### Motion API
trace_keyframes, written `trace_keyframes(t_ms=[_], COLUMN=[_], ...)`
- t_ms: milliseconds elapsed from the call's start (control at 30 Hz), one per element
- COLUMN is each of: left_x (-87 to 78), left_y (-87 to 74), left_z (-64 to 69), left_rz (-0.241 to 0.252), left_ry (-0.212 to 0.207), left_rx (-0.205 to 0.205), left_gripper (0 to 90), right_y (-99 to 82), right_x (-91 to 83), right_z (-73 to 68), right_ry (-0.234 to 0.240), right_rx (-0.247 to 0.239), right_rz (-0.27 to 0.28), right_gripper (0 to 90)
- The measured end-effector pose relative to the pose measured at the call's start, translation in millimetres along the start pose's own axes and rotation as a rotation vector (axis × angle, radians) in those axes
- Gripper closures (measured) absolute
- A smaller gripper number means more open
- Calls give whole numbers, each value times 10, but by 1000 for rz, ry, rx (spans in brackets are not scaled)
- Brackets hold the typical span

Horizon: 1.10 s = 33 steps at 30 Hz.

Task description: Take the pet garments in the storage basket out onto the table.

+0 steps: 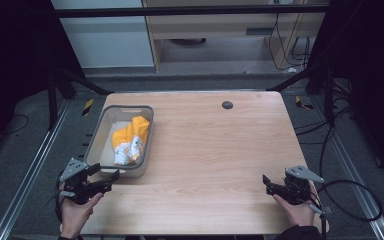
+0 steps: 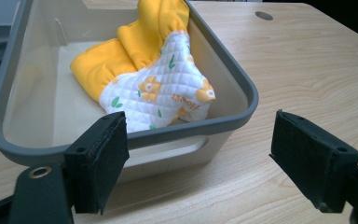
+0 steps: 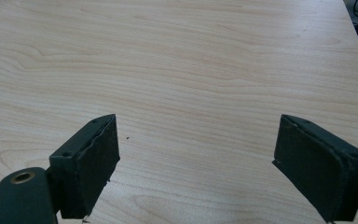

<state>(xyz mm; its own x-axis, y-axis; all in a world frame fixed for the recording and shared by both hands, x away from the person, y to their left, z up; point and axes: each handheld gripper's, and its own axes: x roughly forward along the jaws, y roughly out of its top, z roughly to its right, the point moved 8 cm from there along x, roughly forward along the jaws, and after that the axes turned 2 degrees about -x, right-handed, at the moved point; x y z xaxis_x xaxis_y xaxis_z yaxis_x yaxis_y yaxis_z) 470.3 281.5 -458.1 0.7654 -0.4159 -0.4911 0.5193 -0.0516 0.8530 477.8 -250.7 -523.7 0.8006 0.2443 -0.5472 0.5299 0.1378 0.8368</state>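
From up high, my left hand (image 1: 75, 212) holds the left gripper (image 1: 106, 180) low at the near left of the table (image 1: 215, 165), pointing at the near end of the grey bin (image 1: 96, 137), while my right hand (image 1: 297, 210) holds the right gripper (image 1: 266, 184) near the right edge, well apart. Along my left gripper (image 2: 198, 154), the jaws stand wide apart, just in front of the bin (image 2: 223, 70) with the yellow and white cloth (image 2: 154, 70) inside. Along my right gripper (image 3: 196, 158), the jaws are wide apart too, over bare wood (image 3: 191, 70).
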Motion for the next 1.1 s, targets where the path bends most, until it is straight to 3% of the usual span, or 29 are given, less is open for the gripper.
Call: trace_keyframes(t_ms=[633,1100], left_x=[24,70], left_y=[236,405], left_z=[66,-12], left_rz=[-1,5], left_ry=[-14,9], left_rx=[35,38], left_gripper=[185,184], right_y=[-10,-21], right_x=[15,27], right_z=[-7,-29], right_ry=[8,26], right_rx=[-18,-19], right_rz=[1,-1], right_gripper=[144,144])
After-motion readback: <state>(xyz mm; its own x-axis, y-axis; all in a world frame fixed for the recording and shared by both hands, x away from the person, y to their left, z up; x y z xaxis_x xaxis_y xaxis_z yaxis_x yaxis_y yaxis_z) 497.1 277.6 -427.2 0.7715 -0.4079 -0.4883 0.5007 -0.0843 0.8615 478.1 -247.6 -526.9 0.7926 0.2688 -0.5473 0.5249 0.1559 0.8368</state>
